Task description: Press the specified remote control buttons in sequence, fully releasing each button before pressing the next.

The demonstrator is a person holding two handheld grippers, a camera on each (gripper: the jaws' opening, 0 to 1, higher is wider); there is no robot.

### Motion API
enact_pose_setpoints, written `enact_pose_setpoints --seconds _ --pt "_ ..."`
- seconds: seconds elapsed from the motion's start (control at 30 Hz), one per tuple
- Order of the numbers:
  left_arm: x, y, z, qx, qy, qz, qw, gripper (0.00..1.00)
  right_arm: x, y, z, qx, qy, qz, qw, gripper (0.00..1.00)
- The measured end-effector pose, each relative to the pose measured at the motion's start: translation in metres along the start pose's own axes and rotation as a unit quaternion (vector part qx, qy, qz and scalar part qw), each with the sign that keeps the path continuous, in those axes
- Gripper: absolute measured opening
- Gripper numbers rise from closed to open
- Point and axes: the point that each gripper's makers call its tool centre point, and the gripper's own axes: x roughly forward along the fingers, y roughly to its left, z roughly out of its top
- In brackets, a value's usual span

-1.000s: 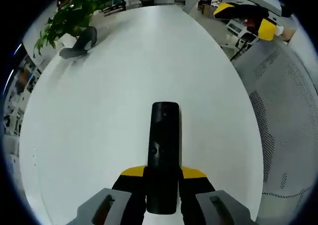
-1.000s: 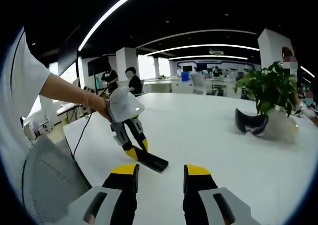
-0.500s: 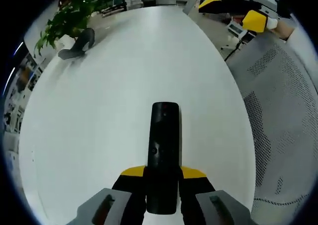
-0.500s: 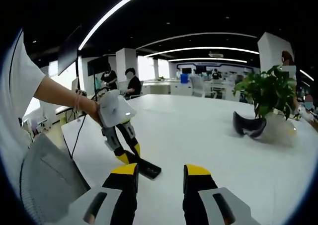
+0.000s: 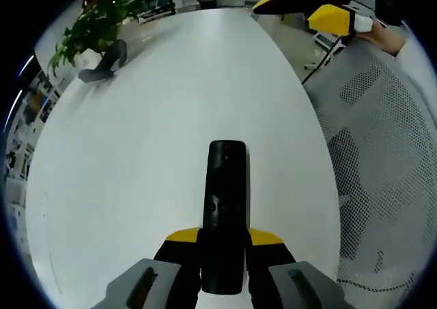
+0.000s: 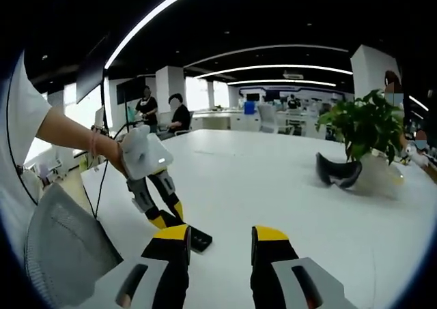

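Two yellow-tipped jaws of the left gripper (image 5: 223, 244) clamp the black remote (image 5: 225, 210) by its near end in the left gripper view; the remote reaches out over the white table (image 5: 157, 104). A plant (image 5: 95, 22) stands at the far edge.

In the right gripper view, the right gripper (image 6: 218, 237) hangs with jaws parted, holding nothing. Beside it the left gripper (image 6: 167, 220) grips the remote (image 6: 196, 238), just above the table (image 6: 273, 186).

My left gripper (image 5: 222, 254) clamps the black remote control (image 5: 225, 207) at bottom centre, above the white table (image 5: 150, 118); a potted plant (image 5: 95, 22) sits upper left, the right gripper (image 5: 307, 9) upper right.
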Motion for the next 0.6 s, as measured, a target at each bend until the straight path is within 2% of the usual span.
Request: enact_pose_setpoints --seconds 0.6 --pt "-0.001 -0.034 -0.002 0.003 -0.002 -0.002 1.0000 0.24 -0.001 0.001 -0.004 -0.016 0.013 -0.004 0.9998 0.29"
